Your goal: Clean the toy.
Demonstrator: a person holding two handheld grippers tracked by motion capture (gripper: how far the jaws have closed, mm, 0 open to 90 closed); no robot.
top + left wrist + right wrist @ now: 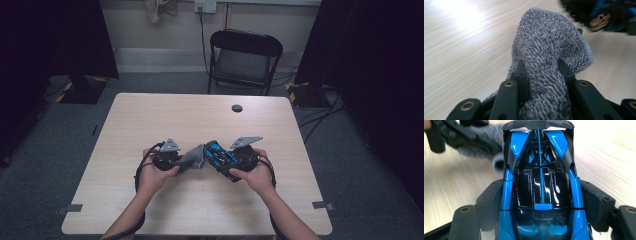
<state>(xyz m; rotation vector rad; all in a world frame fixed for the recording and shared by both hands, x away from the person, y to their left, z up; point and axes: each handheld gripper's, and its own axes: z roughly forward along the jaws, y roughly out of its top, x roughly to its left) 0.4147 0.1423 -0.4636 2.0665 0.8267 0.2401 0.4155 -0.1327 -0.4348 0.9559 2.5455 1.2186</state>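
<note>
Counter: pale wood-grain top (150, 120), rectangular with rounded corners, smooth and faintly glossy; a small dark round hole (237, 108) sits near the far edge, right of the middle.
Left gripper: left gripper (172, 159), black and angular with brass-coloured screw eyelets, held in the person's left hand (152, 177) over the near half of the counter, left of the middle; a grey three-cornered plate sits on top of it.
Left gripper state: jaws drawn in tight on the cloth, which bulges up between them in the left gripper view.
Cloth: grey cloth (549, 50), a soft terry knit with a speckled looped pile of dark and light thread and a stitched hem along its rounded edge; it rises from the jaws in a folded hump and reaches across to the toy car.
Right gripper: right gripper (235, 162), matt black blocky pads, held in the person's right hand (257, 175) over the near half, right of the middle.
Right gripper state: jaws set wide and clamped on the flanks of the toy car.
Toy car: blue and black toy sports car (541, 182), hard glossy plastic, low and wedge-shaped, with a dark canopy, a thin blue centre stripe and a black rear wing; held above the counter's near middle, its rear end just beside the cloth.
Beyond the counter: black folding chair (245, 57) with a padded seat, on grey carpet.
</note>
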